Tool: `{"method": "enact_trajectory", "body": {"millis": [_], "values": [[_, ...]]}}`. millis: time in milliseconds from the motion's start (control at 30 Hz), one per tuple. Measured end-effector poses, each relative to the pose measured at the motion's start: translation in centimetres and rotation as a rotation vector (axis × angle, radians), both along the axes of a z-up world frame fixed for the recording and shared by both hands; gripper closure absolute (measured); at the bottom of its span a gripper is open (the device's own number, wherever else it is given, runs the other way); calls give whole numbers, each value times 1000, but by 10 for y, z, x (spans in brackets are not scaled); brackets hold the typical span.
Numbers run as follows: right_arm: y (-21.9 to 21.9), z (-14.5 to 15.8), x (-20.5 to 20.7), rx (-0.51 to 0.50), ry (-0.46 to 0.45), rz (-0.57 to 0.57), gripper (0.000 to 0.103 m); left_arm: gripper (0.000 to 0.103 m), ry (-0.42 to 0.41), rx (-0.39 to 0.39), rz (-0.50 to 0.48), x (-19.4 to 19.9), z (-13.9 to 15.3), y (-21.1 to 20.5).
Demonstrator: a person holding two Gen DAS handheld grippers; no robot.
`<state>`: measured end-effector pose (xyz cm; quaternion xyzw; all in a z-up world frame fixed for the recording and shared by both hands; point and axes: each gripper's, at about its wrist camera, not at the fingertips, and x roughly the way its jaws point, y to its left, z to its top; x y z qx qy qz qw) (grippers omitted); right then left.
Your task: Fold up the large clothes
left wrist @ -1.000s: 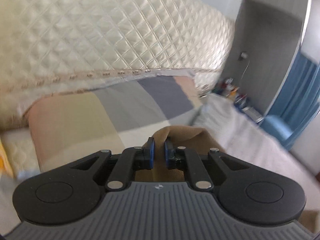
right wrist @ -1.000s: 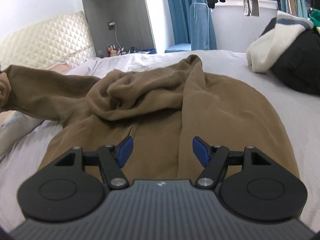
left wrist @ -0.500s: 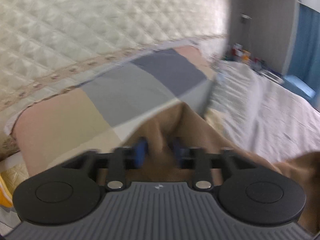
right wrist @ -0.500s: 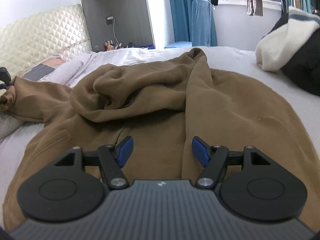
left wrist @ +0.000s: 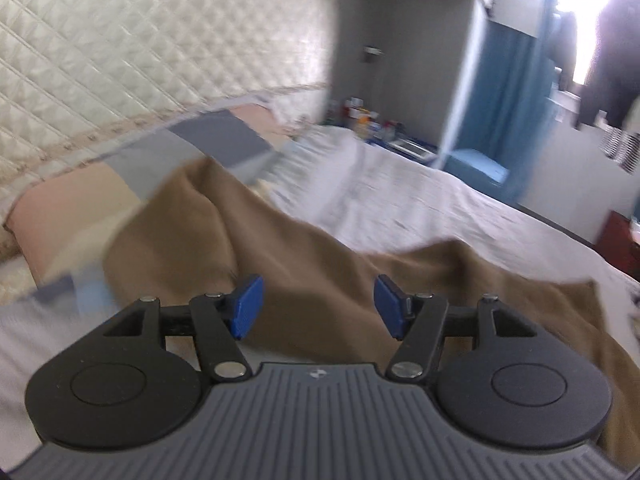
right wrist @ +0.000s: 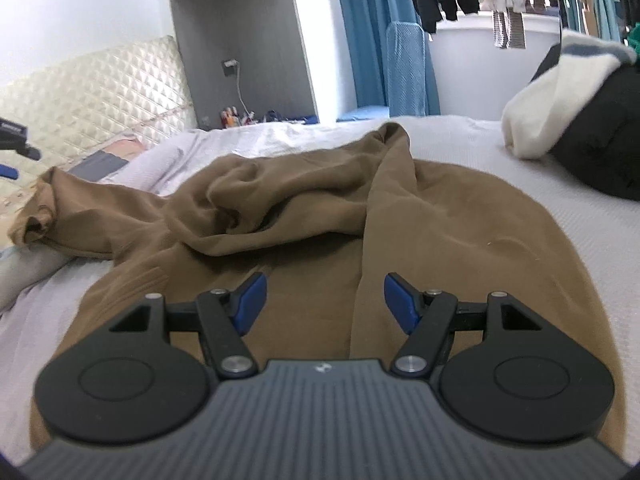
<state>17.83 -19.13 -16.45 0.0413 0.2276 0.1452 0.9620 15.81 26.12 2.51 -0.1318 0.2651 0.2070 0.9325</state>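
A soft brown fleece hooded sweatshirt (right wrist: 400, 216) sprawls rumpled across the grey-sheeted bed (right wrist: 500, 148). The left hand-held gripper (left wrist: 316, 306), jaws just opened, and the right hand-held gripper (right wrist: 324, 300) both gape empty above it. Limp and bulky, it looks best grasped at hem or sleeve cuff (right wrist: 34, 226).

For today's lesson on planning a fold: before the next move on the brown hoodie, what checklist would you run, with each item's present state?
1. Left hand-held gripper empty: ok; its jaws have just been opening, nothing pinched.
2. Right hand-held gripper open, holding nothing: ok.
3. Brown hoodie spread flat: not ok; bunched folds across its middle.
4. Sleeve laid out straight: not ok; its end lies crumpled toward the pillow.
5. Black and white garment pile apart from the hoodie: ok.
6. Hem position: cannot tell.
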Motion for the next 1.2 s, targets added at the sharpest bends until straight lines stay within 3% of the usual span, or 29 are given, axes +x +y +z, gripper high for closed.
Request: {"method": "enact_trajectory", "body": {"millis": [267, 433, 500, 667, 733, 800, 900, 1033, 1100, 1200], "values": [[-13, 16, -40, 65, 32, 41, 35, 36, 0, -39, -192, -75, -33, -145], [-16, 18, -65, 43, 83, 76, 35, 39, -4, -122, -251, -114, -62, -192], [-15, 16, -73, -16, 106, 68, 35, 48, 4, -160, -274, -128, -78, -201], [-25, 11, -73, -29, 161, 14, 35, 67, 66, -229, -262, -140, -122, -197], [-30, 11, -70, -21, 176, -16, 35, 72, 103, -200, -257, -140, -135, -199], [-33, 10, -69, -3, 201, -43, 35, 73, 128, -158, -247, -131, -145, -193], [-36, 6, -71, -7, 243, -79, 35, 73, 159, -221, -242, -123, -155, -175], [-38, -1, -74, -46, 289, -140, 35, 73, 229, -234, -233, -113, -173, -167], [-40, -5, -74, -66, 302, -174, 23, 73, 239, -234, -236, -108, -175, -167], [-42, -10, -70, -88, 332, -207, 17, 73, 242, -225, -235, -105, -174, -167]]}}
